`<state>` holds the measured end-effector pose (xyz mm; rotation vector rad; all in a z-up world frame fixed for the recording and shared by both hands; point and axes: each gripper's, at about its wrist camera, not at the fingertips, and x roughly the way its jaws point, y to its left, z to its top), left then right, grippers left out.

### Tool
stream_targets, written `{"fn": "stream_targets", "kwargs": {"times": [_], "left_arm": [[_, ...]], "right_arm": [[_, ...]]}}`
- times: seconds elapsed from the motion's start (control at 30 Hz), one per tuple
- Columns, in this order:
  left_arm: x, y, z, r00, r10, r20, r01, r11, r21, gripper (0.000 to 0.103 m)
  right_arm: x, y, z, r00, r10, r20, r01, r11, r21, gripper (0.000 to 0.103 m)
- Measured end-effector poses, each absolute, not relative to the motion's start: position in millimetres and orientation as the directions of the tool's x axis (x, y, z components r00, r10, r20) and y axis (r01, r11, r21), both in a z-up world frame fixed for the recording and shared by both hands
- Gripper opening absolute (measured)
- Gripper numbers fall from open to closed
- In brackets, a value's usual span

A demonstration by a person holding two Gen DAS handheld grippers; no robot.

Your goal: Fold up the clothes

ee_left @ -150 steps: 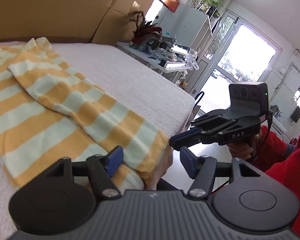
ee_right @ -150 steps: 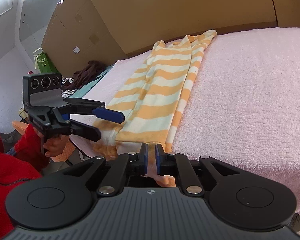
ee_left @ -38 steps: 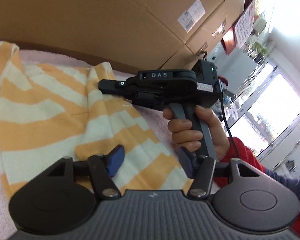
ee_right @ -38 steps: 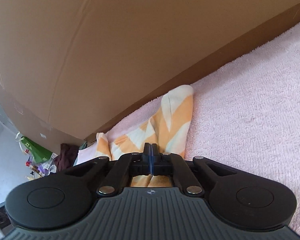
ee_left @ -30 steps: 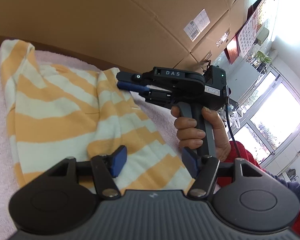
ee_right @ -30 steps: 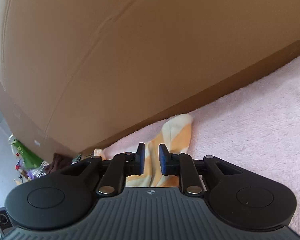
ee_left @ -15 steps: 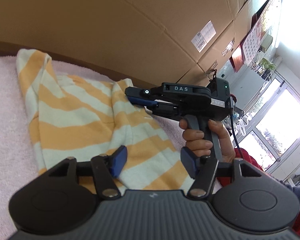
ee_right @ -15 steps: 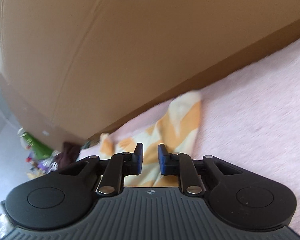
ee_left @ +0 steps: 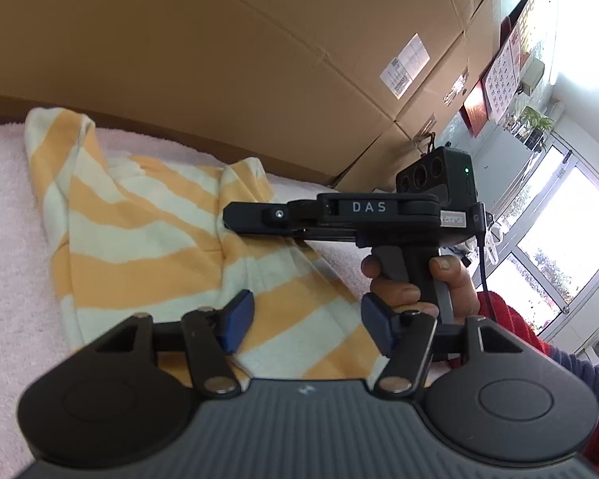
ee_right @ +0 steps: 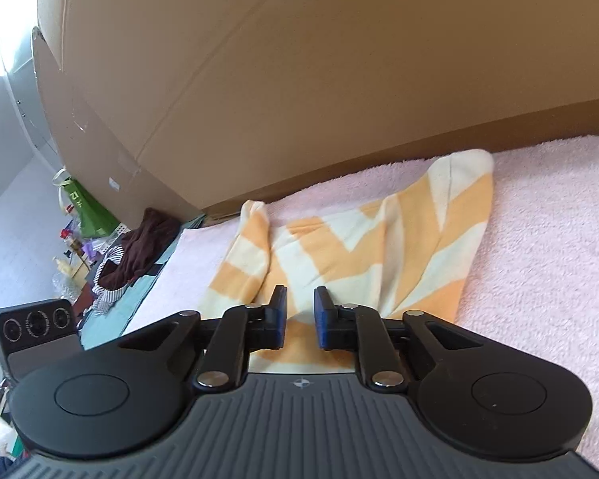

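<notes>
My right gripper point(ee_right: 300, 323) has let go: its jaws have just been narrowing to a small gap with nothing pinched, hovering over the near end of the striped yellow-and-white garment point(ee_right: 363, 255). The left gripper point(ee_left: 305, 325) sits about half open and empty above the same cloth. Five seconds ago the garment lay full length to the pink towel's point(ee_right: 547, 263) near edge; now it's doubled up at the far edge by the cardboard boxes point(ee_left: 227, 60), so that lengthwise fold looks done.
</notes>
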<state>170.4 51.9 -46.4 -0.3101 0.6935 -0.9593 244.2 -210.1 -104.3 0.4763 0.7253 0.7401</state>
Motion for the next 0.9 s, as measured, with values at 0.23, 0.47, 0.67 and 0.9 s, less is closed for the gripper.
{"fn": "stream_targets", "kwargs": {"times": [0.23, 0.47, 0.67, 0.9], "left_arm": [[170.3, 52.9, -48.5, 0.365, -0.845, -0.392, 0.656, 0.532, -0.535, 0.073], [166.0, 61.4, -42.9, 0.386, -0.862, -0.328, 0.673, 0.506, -0.539, 0.072], [171.8, 65.6, -43.9, 0.469, -0.802, -0.37, 0.617, 0.597, -0.512, 0.079], [171.2, 63.4, -44.9, 0.498, -0.775, -0.39, 0.607, 0.632, -0.481, 0.082]], "right_arm": [[248.7, -244.8, -112.0, 0.598, 0.713, -0.366, -0.32, 0.631, 0.707, 0.025], [240.4, -253.0, -105.8, 0.672, 0.63, -0.389, -0.263, 0.694, 0.67, 0.018], [166.2, -266.4, -84.4, 0.649, 0.703, -0.291, -0.295, 0.585, 0.756, 0.032], [97.8, -261.8, -103.5, 0.549, 0.735, -0.398, -0.323, 0.626, 0.71, 0.029]]}}
